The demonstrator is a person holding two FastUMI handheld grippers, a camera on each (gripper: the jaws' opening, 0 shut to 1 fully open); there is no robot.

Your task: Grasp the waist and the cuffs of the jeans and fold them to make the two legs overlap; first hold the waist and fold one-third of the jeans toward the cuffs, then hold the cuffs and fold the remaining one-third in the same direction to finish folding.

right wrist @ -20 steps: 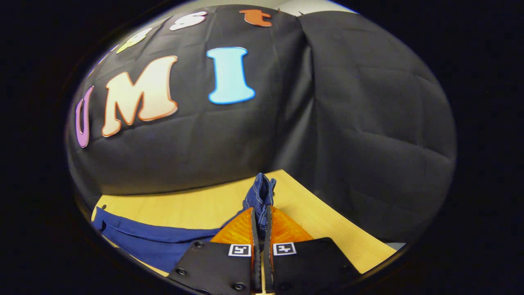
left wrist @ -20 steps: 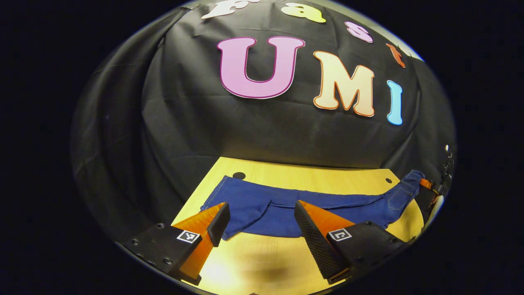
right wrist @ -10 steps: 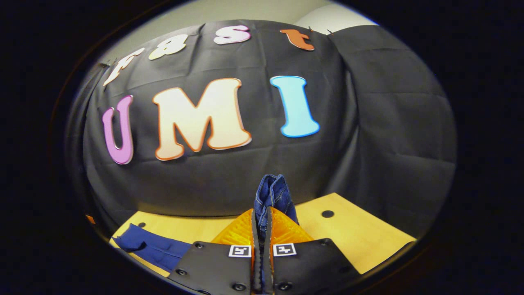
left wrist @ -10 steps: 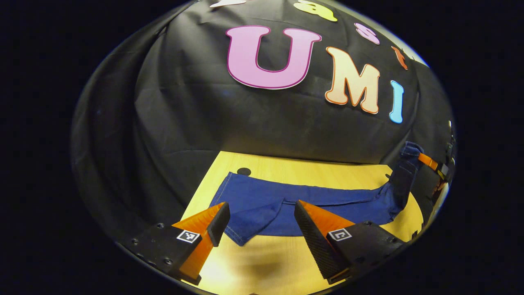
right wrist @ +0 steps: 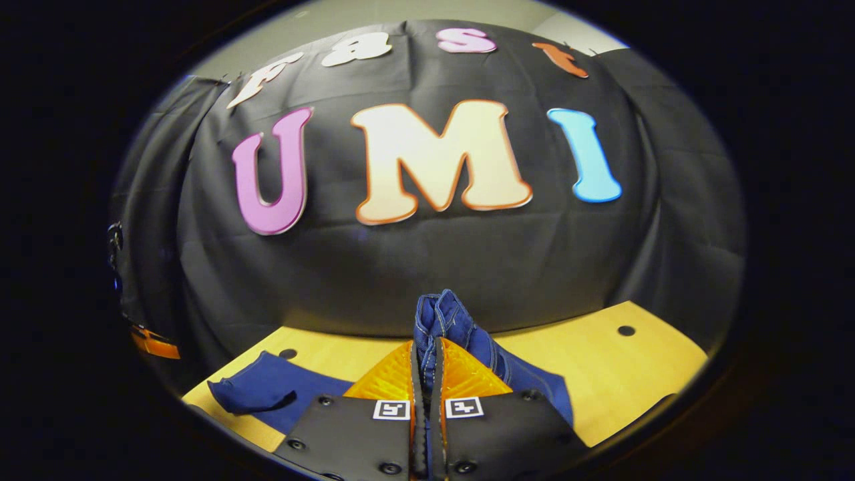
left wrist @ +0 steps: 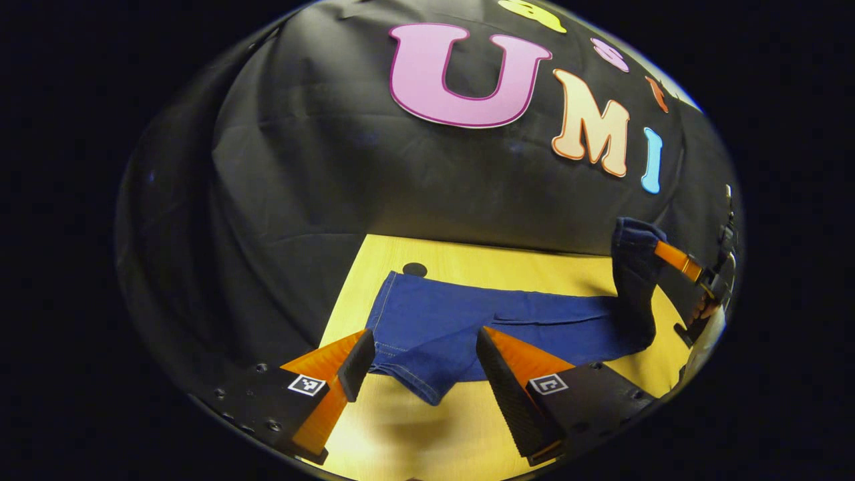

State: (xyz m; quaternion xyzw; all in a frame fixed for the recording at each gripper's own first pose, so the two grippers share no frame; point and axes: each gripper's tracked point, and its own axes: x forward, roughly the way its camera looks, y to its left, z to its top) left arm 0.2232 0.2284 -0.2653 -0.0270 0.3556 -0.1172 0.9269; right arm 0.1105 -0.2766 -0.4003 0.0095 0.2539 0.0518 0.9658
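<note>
Jeans lie along the surface, cuffs near its left edge. Right claw clamped on the raised waist; left claw wide open, empty, over the cuffs. Denim looks soft, floppy, fairly heavy; pinch the thick hems.

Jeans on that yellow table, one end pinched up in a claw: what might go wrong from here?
The right claw grips only a thin bunch of the waist, so the denim might slip out. The left claw is open and grips nothing at the cuffs, so the jeans may slide across the table and fold unevenly.
</note>
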